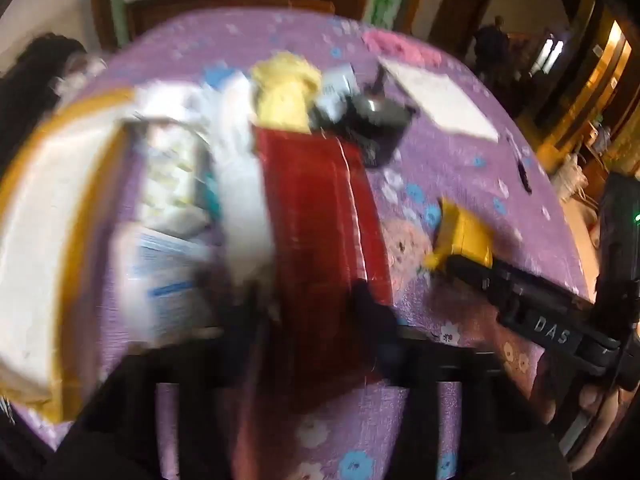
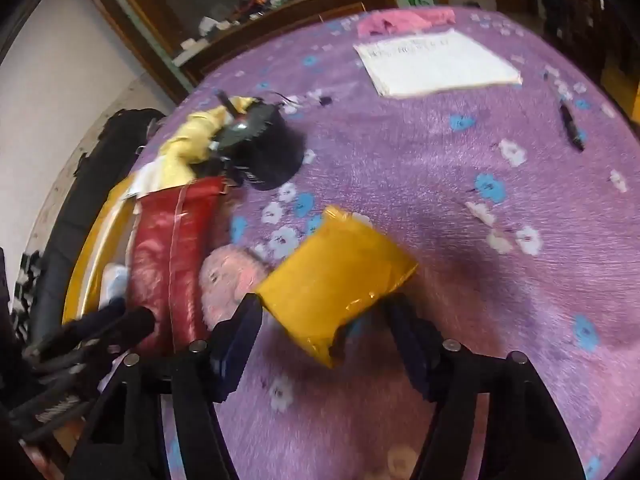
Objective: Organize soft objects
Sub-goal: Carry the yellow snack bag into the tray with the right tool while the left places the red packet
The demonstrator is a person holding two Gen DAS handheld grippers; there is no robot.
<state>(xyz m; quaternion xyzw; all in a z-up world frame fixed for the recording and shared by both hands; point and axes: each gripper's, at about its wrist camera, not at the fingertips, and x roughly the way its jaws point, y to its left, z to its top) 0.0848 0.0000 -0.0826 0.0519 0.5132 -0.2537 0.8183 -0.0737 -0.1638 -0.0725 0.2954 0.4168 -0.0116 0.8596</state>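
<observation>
Right gripper [image 2: 320,320]: clamped on the yellow pack [image 2: 340,276], a finger [image 2: 244,320] at each near corner; in the left wrist view it came in from 3 o'clock.
Yellow pack: held at frame centre in the right wrist view, over the purple cloth [image 2: 440,168].
Left gripper [image 1: 312,320]: pressed on the red pouch [image 1: 320,216], blurred; seen at 8 o'clock in the right wrist view.
Red pouch: lay lengthwise between the left fingers, running toward 12 o'clock.
Pink plush [image 2: 228,280]: on the cloth between pouch and pack.
Pale yellow cloth [image 1: 286,92]: at the pouch's far end.
Black round device [image 2: 260,152]: just beside the pale yellow cloth.
White paper [image 2: 436,64]: at 1 o'clock, well apart.
Pink cloth [image 2: 404,20]: beyond the paper.
</observation>
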